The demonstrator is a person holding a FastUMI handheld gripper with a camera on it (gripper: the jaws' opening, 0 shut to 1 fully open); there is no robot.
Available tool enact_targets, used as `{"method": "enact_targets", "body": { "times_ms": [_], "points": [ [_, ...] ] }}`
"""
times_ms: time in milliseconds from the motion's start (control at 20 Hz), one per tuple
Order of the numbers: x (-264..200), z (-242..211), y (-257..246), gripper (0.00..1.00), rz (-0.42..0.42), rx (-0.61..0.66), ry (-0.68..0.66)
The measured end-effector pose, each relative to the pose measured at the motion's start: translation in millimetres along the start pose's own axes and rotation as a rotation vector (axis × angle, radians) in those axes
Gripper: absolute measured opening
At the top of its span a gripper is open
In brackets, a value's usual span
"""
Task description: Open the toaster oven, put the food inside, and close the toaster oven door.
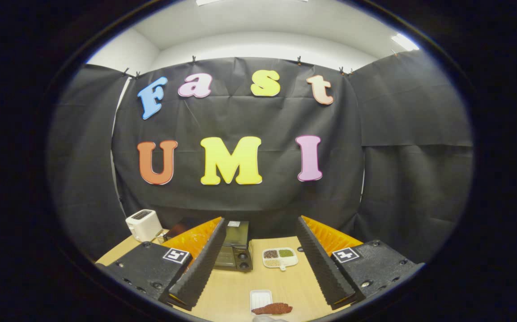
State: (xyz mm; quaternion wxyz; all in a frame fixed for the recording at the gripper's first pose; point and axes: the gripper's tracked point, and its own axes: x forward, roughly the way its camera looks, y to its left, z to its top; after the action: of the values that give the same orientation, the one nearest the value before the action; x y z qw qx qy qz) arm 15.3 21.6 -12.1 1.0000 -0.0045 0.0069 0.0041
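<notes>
Your gripper is spread wide and holding nothing, hovering high above the table, which looks like a starting pose to me. The toaster oven sits at the far side, door shut, partly behind your left finger. The food lies near you between the fingers, beside a small white tray. I'd go for the door first.

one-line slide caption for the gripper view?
Open gripper above table, toaster oven shut beyond fingers, food between them.
</notes>
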Motion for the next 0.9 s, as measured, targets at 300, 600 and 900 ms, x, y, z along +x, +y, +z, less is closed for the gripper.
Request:
{"method": "enact_targets", "body": {
  "times_ms": [300, 600, 900],
  "points": [
    [29.9, -17.7, 28.2, 1.0, -0.003, -0.023, 0.004],
    [98.3, -70.9, 102.5, 1.0, 0.05, -0.041, 0.058],
    [188.0, -145.1, 186.5, 1.0, 0.12, -0.068, 0.155]
  ]
}}
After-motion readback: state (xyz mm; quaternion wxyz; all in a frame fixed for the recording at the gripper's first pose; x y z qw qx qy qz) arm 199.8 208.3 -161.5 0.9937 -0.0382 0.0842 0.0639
